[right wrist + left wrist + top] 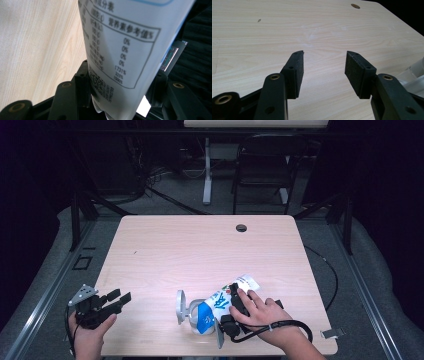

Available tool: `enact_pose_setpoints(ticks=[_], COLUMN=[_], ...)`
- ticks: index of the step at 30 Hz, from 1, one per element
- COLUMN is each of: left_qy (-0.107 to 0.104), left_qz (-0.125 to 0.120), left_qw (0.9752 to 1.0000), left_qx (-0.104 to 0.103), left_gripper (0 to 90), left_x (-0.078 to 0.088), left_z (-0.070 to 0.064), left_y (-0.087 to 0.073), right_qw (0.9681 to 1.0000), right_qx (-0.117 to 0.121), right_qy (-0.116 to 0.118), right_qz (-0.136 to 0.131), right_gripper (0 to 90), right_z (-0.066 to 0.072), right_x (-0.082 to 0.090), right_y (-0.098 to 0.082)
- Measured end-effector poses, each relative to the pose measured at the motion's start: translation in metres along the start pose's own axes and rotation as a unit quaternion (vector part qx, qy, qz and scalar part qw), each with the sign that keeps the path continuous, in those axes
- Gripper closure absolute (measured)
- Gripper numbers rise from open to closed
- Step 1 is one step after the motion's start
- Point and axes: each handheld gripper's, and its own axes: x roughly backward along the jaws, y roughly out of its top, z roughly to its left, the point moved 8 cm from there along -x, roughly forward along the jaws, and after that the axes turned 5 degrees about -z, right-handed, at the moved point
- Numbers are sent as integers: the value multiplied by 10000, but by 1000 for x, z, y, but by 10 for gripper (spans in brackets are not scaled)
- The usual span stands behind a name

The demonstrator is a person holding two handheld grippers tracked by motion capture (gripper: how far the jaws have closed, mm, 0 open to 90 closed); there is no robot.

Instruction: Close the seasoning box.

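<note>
A white pouch with blue print lies slanted near the table's front edge, right of centre. My right gripper is shut on it, with a hand wrapped over the gripper's body. In the right gripper view the pouch shows a printed table of figures, and both black pads press on its sides. A grey rounded piece stands at the pouch's left end; what it is I cannot tell. My left gripper rests at the table's front left corner. Its jaws stand open over bare wood, with nothing between them.
The light wooden table has a round cable hole near its far edge. A dark chair and a white desk leg stand beyond it. A black cable loops from the right gripper across the person's wrist.
</note>
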Motion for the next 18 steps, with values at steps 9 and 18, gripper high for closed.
enact_pose_setpoints(ticks=[9, 18], left_qy=[3, 6], left_qz=[-1, 3], left_qw=[10000, 10000], left_qx=[4, 7], left_gripper=[499, 499], left_x=[0, 0], left_z=[0, 0], left_y=[0, 0], right_qw=[10000, 10000], right_qx=[10, 31], right_qy=[-14, -22], right_qz=[-5, -15], right_gripper=[488, 489], right_z=[0, 0], right_x=[0, 0], right_y=[0, 0])
